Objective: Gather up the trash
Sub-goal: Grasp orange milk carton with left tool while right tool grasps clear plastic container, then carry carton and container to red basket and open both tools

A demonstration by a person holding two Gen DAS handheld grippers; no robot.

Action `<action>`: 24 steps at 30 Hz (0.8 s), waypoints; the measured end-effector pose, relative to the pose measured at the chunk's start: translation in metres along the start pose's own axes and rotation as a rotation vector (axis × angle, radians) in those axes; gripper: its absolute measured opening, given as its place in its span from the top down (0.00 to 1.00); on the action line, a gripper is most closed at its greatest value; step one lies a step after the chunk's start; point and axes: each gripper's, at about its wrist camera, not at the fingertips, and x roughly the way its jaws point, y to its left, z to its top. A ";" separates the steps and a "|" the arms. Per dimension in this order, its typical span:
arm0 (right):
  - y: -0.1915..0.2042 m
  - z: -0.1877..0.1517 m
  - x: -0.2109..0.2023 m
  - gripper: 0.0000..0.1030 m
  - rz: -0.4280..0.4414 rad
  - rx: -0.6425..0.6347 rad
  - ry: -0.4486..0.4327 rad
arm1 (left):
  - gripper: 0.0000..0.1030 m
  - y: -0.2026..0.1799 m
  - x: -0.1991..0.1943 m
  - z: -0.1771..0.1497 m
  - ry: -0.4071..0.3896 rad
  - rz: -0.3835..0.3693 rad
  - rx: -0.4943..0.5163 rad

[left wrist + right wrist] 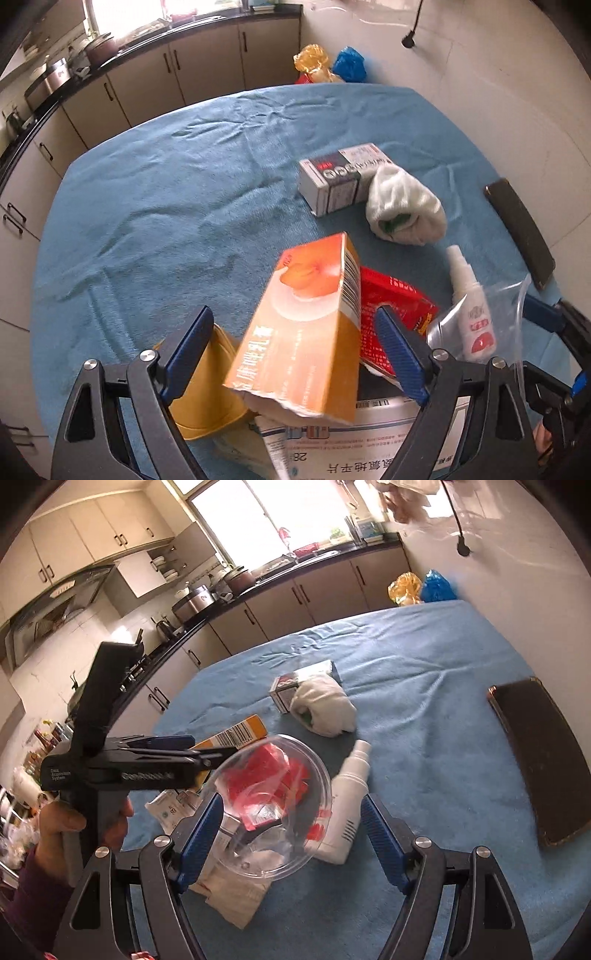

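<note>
Right now the left gripper (295,350) has its jaws set wide either side of a torn orange carton (306,332), which stands tilted between the pads; whether they press on it I cannot tell. Just beside the carton lie a red box (399,302), a yellow cup (207,398) and printed leaflets (351,443), crowding the near edge of the blue-covered worktop (166,192). The right gripper (291,834) also stands wide, with a clear plastic bowl (273,805) between its pads, seemingly untouched. A white spray bottle (349,797) lies against the bowl's right side. Farther toward the middle sit a grey-and-white box (332,177) and a white sock (402,206), touching. A dark phone (539,760) lies near the right edge.
</note>
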 end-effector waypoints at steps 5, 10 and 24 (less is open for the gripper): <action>0.010 -0.006 -0.010 0.21 -0.044 -0.054 -0.065 | 0.49 -0.005 -0.008 -0.007 -0.014 -0.010 0.010; 0.010 -0.008 -0.027 0.21 -0.101 -0.068 -0.145 | 0.50 -0.008 -0.022 -0.014 -0.057 -0.022 -0.006; 0.009 -0.010 -0.003 0.90 -0.049 -0.079 -0.054 | 0.50 -0.013 -0.079 -0.040 -0.165 -0.024 -0.047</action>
